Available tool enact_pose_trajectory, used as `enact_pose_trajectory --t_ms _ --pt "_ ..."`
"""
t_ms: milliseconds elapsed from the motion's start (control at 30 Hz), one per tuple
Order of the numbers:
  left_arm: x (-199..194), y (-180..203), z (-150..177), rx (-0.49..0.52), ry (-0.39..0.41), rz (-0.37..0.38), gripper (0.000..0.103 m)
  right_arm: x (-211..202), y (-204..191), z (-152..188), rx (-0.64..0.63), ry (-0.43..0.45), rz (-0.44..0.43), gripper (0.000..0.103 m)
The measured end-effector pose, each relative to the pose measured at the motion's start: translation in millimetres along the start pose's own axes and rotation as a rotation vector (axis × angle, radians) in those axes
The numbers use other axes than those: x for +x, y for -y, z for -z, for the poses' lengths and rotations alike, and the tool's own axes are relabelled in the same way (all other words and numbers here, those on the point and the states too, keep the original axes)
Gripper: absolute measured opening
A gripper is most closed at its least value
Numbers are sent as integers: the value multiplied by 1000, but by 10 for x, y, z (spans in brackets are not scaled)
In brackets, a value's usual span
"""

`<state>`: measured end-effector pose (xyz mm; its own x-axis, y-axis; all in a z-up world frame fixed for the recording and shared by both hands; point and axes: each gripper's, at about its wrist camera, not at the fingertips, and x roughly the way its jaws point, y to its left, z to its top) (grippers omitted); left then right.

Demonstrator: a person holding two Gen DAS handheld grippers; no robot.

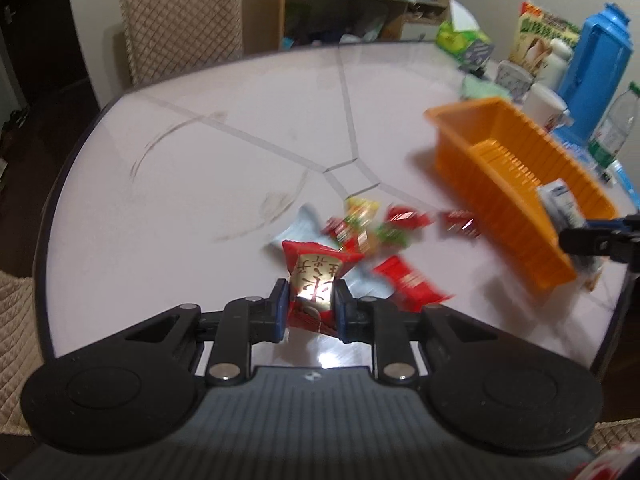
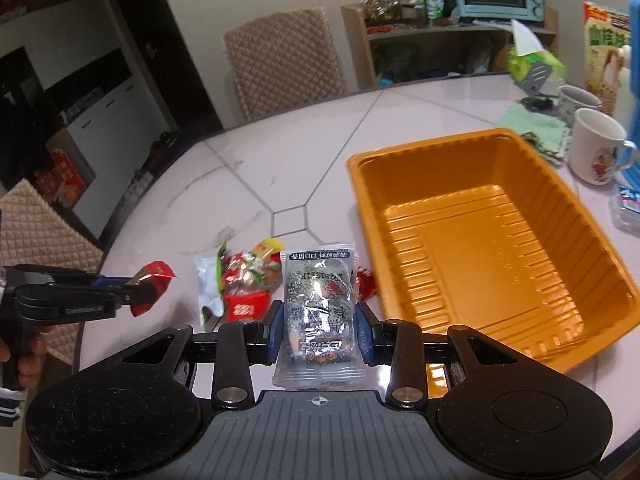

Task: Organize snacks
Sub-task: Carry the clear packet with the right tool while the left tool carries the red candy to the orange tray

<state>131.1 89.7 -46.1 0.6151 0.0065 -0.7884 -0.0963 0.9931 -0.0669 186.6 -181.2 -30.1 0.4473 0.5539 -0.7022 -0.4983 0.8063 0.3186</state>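
Snacks point(image 2: 248, 280) lie heaped on the table point(image 1: 200, 160) beside the orange tray point(image 2: 480, 240). My left gripper point(image 1: 310, 308) is clamped narrow on a red-and-gold packet point(image 1: 316, 276); my right gripper point(image 2: 318, 328) pinches a clear grey packet point(image 2: 318, 304) near the tray's edge.

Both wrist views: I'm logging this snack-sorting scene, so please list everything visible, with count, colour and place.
orange tray: one, empty, right side of table
red-gold snack packet: one, in left gripper
clear black-print snack packet: one, in right gripper
loose snack packets: several, red, yellow, white, beside tray
mugs: two, white, behind tray
blue jug: one, table's far right
water bottle: one, clear, beside jug
left gripper: black, shut
right gripper: black, shut
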Motion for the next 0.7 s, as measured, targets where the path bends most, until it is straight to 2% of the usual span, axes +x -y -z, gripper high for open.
enact_pose_trajectory --t_ms 300,567,700 --pt "15 655 -398 -4 61 99 21 -222 430 -82 79 58 87 38" --pt "267 1352 -632 79 52 210 21 -292 813 -125 121 77 141 38" --pt "411 1642 -677 109 38 231 21 -263 960 -135 143 79 146 38"
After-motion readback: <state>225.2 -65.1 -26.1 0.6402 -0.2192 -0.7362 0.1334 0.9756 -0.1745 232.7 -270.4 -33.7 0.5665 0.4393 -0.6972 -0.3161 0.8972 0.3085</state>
